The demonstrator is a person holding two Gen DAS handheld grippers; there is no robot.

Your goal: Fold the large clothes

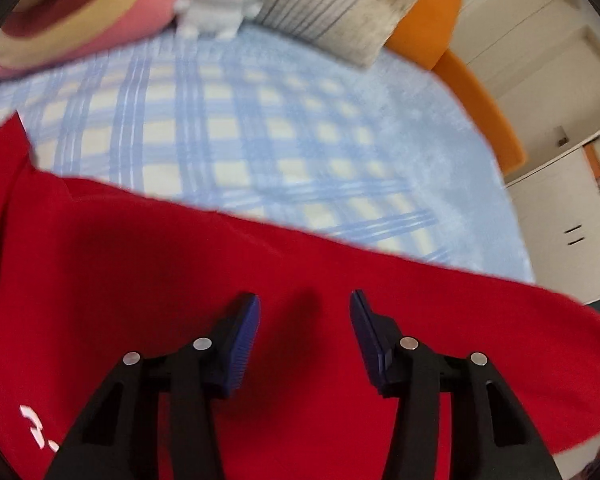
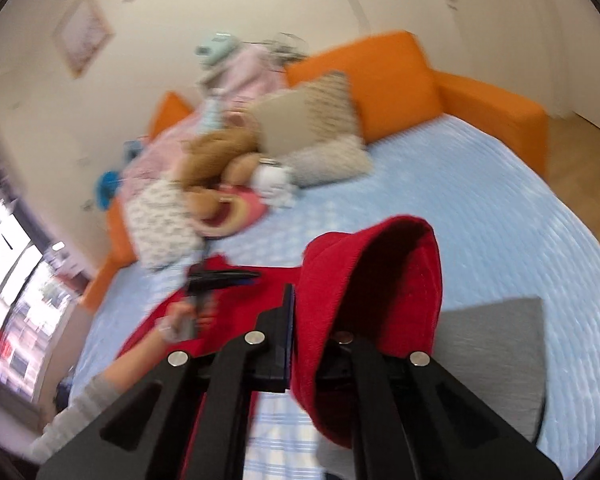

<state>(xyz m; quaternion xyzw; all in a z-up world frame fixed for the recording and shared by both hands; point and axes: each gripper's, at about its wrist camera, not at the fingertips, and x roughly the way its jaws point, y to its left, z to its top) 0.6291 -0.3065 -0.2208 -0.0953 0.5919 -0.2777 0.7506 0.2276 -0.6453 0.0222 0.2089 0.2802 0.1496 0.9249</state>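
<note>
Red garment (image 1: 180,280) lies on the blue blanket (image 1: 260,128), right gripper (image 2: 312,312) fingers pinching its fold, left gripper (image 1: 305,312) fingers spread above it

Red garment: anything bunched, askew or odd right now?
Yes. The red garment is not flat: a fold is lifted and humped in the right tongs. The left tongs hover open over its spread part on the blue blanket.

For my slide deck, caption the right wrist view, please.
Right gripper clamps a fold of the red garment above the blue plaid blanket.
</note>
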